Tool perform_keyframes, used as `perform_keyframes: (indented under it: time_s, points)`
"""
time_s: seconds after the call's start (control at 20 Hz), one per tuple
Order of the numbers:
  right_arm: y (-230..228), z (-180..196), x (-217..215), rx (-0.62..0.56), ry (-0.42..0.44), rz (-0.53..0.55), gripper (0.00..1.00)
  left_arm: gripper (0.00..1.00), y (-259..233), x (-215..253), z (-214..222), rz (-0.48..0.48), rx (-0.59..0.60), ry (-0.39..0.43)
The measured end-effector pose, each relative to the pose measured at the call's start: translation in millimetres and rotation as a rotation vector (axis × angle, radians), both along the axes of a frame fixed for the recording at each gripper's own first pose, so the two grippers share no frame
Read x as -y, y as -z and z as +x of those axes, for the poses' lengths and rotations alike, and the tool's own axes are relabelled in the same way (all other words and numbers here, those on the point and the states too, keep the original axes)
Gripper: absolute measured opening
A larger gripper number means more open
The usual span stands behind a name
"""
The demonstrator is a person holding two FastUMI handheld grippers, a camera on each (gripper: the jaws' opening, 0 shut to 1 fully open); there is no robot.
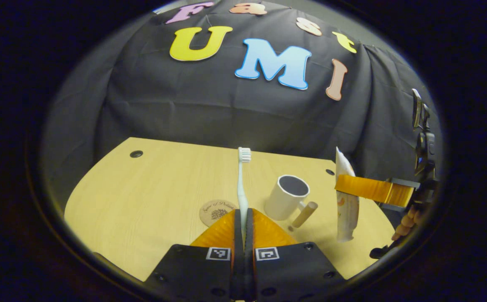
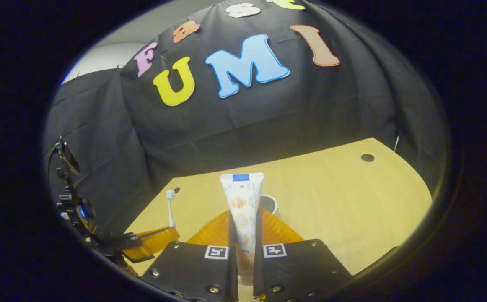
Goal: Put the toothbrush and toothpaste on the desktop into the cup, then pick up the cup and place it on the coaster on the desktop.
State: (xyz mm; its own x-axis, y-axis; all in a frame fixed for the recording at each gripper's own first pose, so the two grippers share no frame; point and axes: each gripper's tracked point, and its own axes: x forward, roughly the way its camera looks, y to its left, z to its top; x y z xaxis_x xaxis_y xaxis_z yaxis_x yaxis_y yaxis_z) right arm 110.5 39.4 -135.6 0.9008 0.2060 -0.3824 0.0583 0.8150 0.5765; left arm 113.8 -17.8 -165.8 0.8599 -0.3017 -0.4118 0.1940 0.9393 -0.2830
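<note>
Between the left gripper's (image 1: pixel 243 218) fingers, pressed narrow on its handle, the toothbrush (image 1: pixel 242 184) stands upright, bristles up, above the surface (image 1: pixel 143 188). Just behind, the coaster (image 1: pixel 214 212) lies left of the cup (image 1: pixel 287 197). Beside the cup, the right gripper's (image 2: pixel 243 235) fingers clamp the toothpaste (image 2: pixel 242 201) upright.
</note>
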Motion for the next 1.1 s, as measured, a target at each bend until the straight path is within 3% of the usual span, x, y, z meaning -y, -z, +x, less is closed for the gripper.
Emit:
perform_keyframes:
  time_s: [0.4, 0.75, 1.1]
  points:
    - [-18, 51, 15, 0.18, 0.073, -0.018, 0.16, 0.07, -37, 6, 38, -0.076, 0.163, -0.015]
    - [-26, 89, 23, 0.289, 0.119, -0.094, 0.16, 0.07, -41, 5, 53, -0.11, 0.183, -0.039]
    - [2, 124, 14, 0.263, 0.12, -0.128, 0.18, 0.07, -33, 1, 56, -0.088, 0.166, -0.021]
